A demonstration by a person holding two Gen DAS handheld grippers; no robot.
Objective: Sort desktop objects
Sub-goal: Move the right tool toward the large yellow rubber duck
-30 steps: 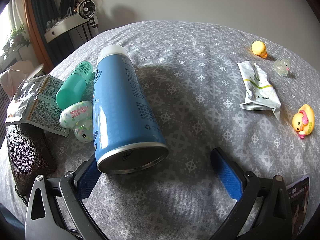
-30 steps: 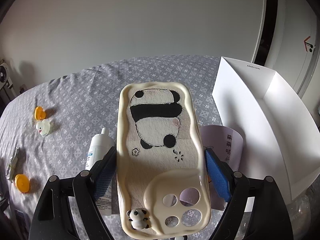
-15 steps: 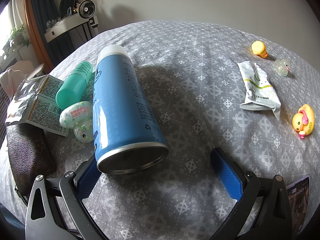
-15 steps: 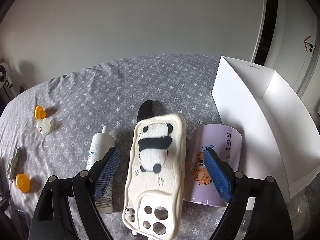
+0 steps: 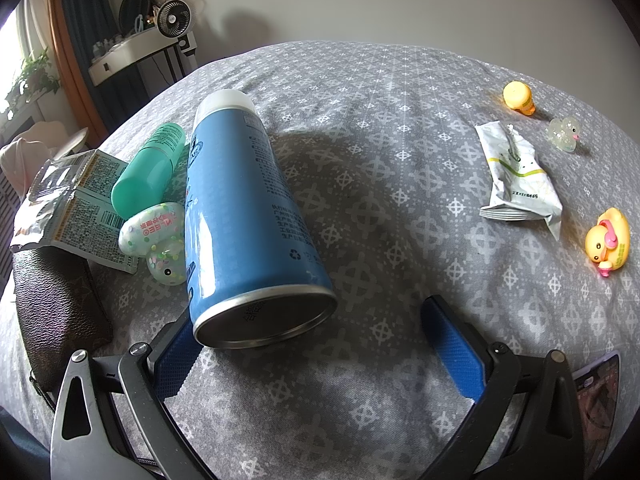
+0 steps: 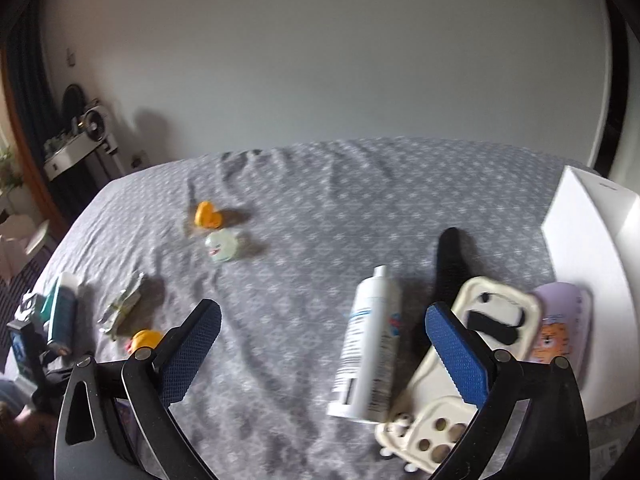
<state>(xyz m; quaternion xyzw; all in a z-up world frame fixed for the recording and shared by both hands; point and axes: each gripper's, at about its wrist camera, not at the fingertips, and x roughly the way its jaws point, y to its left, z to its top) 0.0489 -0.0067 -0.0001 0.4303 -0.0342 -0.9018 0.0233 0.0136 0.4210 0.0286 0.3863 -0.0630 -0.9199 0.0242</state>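
In the left wrist view my left gripper (image 5: pixel 312 344) is open low over the grey cloth; a big blue spray can (image 5: pixel 244 216) lies with its base against the left finger. In the right wrist view my right gripper (image 6: pixel 324 344) is open and empty. A cream panda phone case (image 6: pixel 472 360) lies behind the right finger, partly on a purple tiger phone case (image 6: pixel 556 332) and a black object (image 6: pixel 450 264). A white bottle (image 6: pixel 370 344) lies between the fingers, farther off.
A green bottle (image 5: pixel 148 168), foil packets (image 5: pixel 68 196), egg toys (image 5: pixel 154 226) and a brown pouch (image 5: pixel 56 316) lie left of the can. A wipes packet (image 5: pixel 516 176) and ducks (image 5: pixel 606 240) lie right. A white box (image 6: pixel 588 280) stands at the right.
My right gripper opened and let go of the panda phone case, which now lies by the purple case; the gripper then swung left. The left gripper has not moved.
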